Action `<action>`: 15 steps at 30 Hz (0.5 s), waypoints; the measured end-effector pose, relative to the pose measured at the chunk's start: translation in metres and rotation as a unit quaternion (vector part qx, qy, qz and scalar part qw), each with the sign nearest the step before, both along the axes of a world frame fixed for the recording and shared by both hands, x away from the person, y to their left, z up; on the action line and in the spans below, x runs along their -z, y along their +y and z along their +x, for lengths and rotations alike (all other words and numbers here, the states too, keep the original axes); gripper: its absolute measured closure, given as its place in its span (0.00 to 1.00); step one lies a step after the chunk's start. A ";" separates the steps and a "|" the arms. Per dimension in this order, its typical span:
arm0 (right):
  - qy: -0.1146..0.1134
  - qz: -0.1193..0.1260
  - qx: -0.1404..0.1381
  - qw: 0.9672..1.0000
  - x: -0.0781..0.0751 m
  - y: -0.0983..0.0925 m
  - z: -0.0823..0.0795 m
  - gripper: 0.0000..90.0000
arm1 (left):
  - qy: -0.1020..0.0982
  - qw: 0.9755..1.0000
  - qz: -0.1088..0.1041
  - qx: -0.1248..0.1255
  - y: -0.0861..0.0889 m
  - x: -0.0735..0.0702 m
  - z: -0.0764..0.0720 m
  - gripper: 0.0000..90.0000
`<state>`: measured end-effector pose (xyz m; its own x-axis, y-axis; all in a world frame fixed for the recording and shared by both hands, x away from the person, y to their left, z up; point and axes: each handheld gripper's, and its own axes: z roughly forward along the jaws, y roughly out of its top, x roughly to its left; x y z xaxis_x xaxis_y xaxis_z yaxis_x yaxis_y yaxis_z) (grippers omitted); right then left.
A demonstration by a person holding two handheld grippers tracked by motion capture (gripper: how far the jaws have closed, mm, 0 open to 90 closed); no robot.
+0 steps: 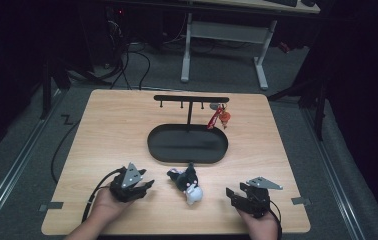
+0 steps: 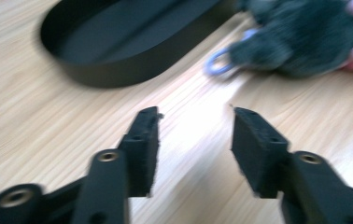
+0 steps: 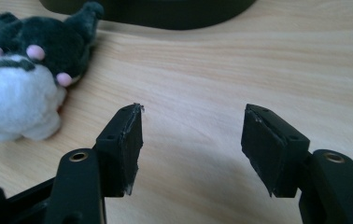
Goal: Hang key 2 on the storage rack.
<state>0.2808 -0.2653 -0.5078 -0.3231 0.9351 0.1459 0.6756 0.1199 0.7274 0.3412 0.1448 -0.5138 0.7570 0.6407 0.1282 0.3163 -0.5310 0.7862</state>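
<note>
Overhead, in the high view, a small dark grey and white plush animal keychain (image 1: 188, 183) lies on the pale wooden surface (image 1: 112, 125), just in front of the black oval metal tray (image 1: 187, 144) whose T-shaped hook stand (image 1: 191, 99) already carries a red charm (image 1: 219, 118) at its right end. The left tool (image 1: 147, 185) sits just left of the plush, the right tool (image 1: 231, 193) farther off on its other side, each in a hand that comes in from the bottom edge. Next, the left gripper view, which is blurred, has the jaws standing wide with bare wood between them; the plush and its pale blue ring (image 2: 219, 62) lie ahead and to the right, beside the tray wall (image 2: 118, 74). Then the right gripper view shows its jaws moderately apart and empty, the plush toy's white belly and pink paws up at the left, apart from the pads. The likely trouble is the ring: it is thin, lies flat on the wood and is half tucked under the soft body, so a grab may pinch fur instead, or nudge the toy against the tray. A lift by the body alone would probably leave the ring dangling at an awkward angle for a hook.
</note>
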 end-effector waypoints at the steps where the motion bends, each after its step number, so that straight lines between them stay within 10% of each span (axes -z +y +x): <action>1: -0.001 0.001 -0.007 1.000 -0.002 0.005 0.006 0.43 | -0.001 1.000 -0.007 -0.017 0.016 -0.001 0.000 0.46; 15: 0.015 -0.025 -0.058 0.998 -0.002 0.036 0.030 0.43 | -0.006 0.995 -0.003 -0.097 0.078 0.003 0.005 0.27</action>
